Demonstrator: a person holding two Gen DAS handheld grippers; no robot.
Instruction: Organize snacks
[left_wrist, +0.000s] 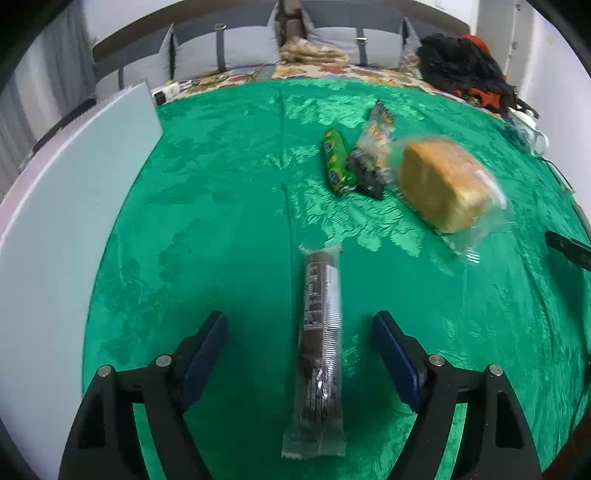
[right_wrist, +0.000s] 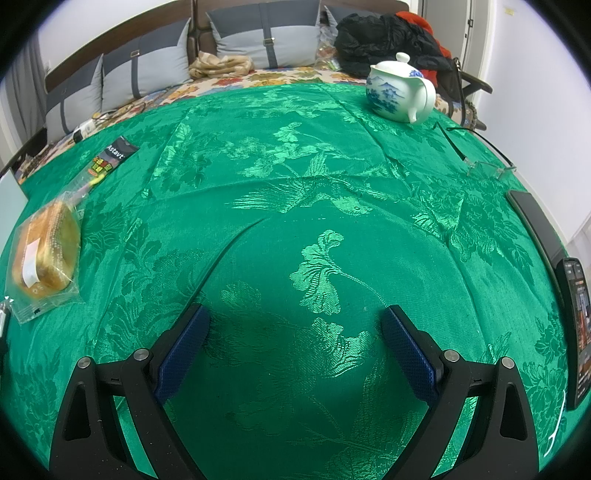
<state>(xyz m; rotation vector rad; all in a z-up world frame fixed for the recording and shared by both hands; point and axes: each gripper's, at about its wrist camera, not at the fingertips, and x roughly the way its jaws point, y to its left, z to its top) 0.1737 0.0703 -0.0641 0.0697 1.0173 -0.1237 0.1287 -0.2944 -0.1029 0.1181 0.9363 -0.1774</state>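
Left wrist view: your left gripper (left_wrist: 300, 334) stands wide, pads clear of the dark biscuit roll (left_wrist: 320, 347) lying flat on the green cloth (left_wrist: 221, 206) between the jaws, nothing held. Risk: the roll sits a bit right of centre, so if you close now one pad may hit first and roll it sideways. The wrapper looks glossy and crinkly, so a pinch on the sealed end alone could slip. Squeeze hard and the biscuits likely crack.

Farther out, the bread pack (left_wrist: 445, 184) lies at right, with a clear packet (left_wrist: 373, 155) and a green packet (left_wrist: 338, 162) just beside it, packed close; sweep the roll forward and you could knock them apart. The pale board (left_wrist: 74, 206) edges the left side.

Right wrist view: your right gripper (right_wrist: 295, 345) is spread too, empty over bare cloth. Phone (right_wrist: 576, 332) near the right edge, teapot (right_wrist: 399, 90) far back; a wide swing could clip either.
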